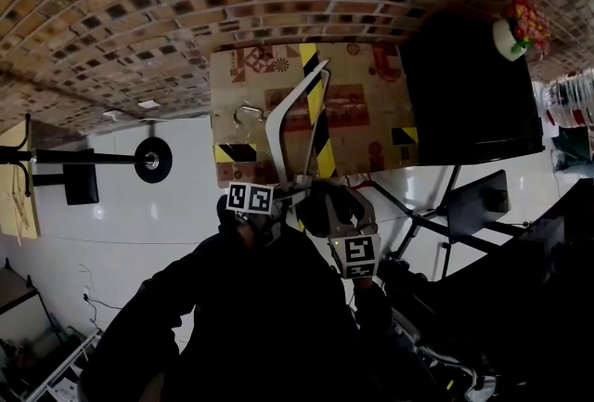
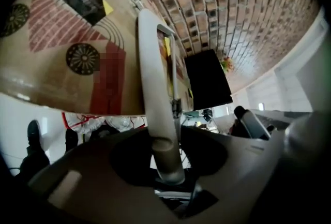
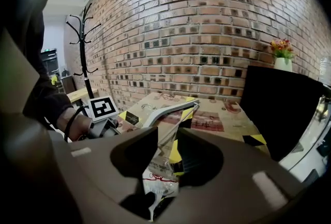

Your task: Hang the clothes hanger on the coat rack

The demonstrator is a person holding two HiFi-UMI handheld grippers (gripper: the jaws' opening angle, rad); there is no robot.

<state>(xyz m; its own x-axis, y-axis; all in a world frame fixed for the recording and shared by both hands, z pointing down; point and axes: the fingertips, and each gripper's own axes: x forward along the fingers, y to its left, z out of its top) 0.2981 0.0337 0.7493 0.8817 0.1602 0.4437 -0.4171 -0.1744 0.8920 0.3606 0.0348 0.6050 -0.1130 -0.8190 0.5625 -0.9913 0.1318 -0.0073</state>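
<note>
Aiming for the red brick wall's [image 3: 207,36] left end, where the black pronged coat rack [image 3: 83,47] stands, steady the pale grey plastic hanger [image 2: 152,78]. Your left gripper [image 2: 168,161] clamps its arm. Your right gripper's [image 3: 164,153] jaws sit nearly together at its bar, and you cannot tell whether they grip.

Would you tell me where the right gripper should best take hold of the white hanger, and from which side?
Take the hanger by its thick white arm, just above where the left gripper clamps its end. Bring the right gripper, which looks open, in from the right, fingers across the arm: it is broad and rounded, while the thin metal bar beside it would likely twist.
</note>
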